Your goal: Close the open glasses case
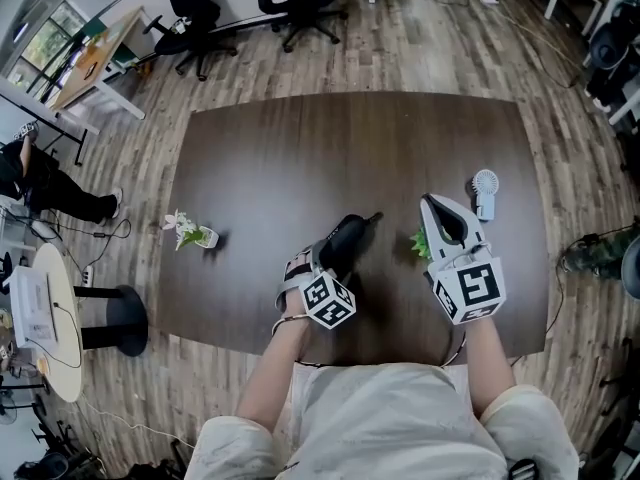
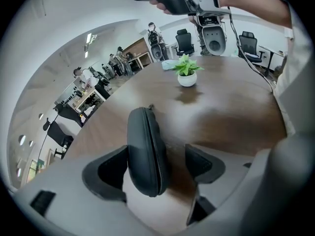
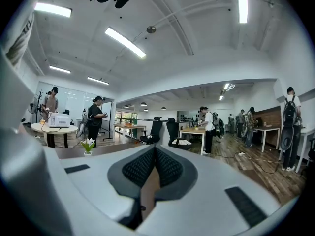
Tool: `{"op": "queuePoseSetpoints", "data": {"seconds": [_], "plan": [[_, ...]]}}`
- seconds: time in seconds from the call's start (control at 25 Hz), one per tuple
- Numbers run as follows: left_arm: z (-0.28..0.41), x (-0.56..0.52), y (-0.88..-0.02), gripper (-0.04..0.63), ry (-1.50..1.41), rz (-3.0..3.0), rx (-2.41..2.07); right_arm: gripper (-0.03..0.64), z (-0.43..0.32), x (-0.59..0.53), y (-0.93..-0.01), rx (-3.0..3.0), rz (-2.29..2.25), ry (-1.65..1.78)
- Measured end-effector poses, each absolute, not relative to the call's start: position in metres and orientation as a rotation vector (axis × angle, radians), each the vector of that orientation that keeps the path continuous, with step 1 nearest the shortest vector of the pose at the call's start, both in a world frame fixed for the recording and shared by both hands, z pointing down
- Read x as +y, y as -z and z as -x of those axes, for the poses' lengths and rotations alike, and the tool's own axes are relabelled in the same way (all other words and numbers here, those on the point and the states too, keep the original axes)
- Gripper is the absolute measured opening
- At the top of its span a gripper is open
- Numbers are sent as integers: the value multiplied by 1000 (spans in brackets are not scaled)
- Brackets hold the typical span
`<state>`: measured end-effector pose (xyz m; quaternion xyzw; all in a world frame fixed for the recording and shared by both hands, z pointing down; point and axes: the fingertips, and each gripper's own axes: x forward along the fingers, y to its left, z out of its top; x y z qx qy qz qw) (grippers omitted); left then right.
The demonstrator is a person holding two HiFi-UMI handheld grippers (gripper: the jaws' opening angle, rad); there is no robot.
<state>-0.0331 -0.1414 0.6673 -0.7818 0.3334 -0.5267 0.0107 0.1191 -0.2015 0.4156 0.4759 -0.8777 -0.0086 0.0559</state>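
Head view, left to right: a little flower pot (image 1: pixel 192 233) sits at the table's (image 1: pixel 300 138) left, well clear of the action. The glasses case (image 1: pixel 347 238) lies mid-table near the front edge, with the left gripper (image 2: pixel 156 156) angled down over it. Left gripper view shows the jaws spread with the case between them, one pad right beside it and a gap at the other, so no squeeze yet. The halves look nearly together; I'd guess it's lining up to press them shut. Past a green plant (image 1: pixel 420 244), the right gripper (image 3: pixel 155 156) is held level, pinched closed on nothing, just parked out of the way.
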Motion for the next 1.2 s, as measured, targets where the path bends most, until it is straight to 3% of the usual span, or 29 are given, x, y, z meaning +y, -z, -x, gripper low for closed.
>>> {"op": "queuePoseSetpoints", "data": {"seconds": [0.8, 1.2], "plan": [[67, -173, -673, 287, 1491, 2422, 1238, 2, -90, -216, -450, -2621, -1335, -14], [52, -188, -557, 273, 1032, 2371, 1374, 2, -103, -211, -406, -2706, -1351, 7]]}}
